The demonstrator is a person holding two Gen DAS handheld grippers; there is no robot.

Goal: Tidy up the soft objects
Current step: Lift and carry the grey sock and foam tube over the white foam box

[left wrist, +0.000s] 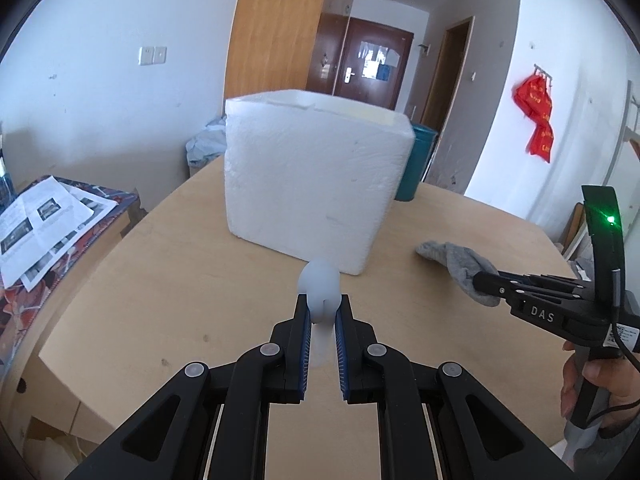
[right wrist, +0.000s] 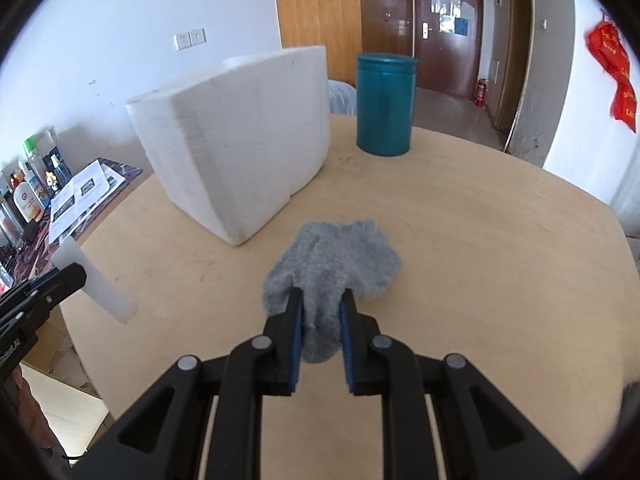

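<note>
Sock (right wrist: pixel 332 264) lengthwise along gripper (right wrist: pixel 321 300)

Layout on the table, seen from the two wrist views

In the left wrist view the foam box (left wrist: pixel 316 176) stands on the table (left wrist: pixel 180 280) at the centre of the frame; the canister (left wrist: pixel 416 160) is behind its right edge, the sock (left wrist: pixel 456 260) lies at the right, and papers (left wrist: pixel 44 216) lie at the left. In the right wrist view the canister (right wrist: pixel 385 104) stands right of the foam box (right wrist: pixel 236 140), and the sock (right wrist: pixel 332 260) is below them.

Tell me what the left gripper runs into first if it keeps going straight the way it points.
Probably the white foam box: it stands dead ahead of the left gripper, which is shut on a pale soft piece. Depth is uncertain.
</note>
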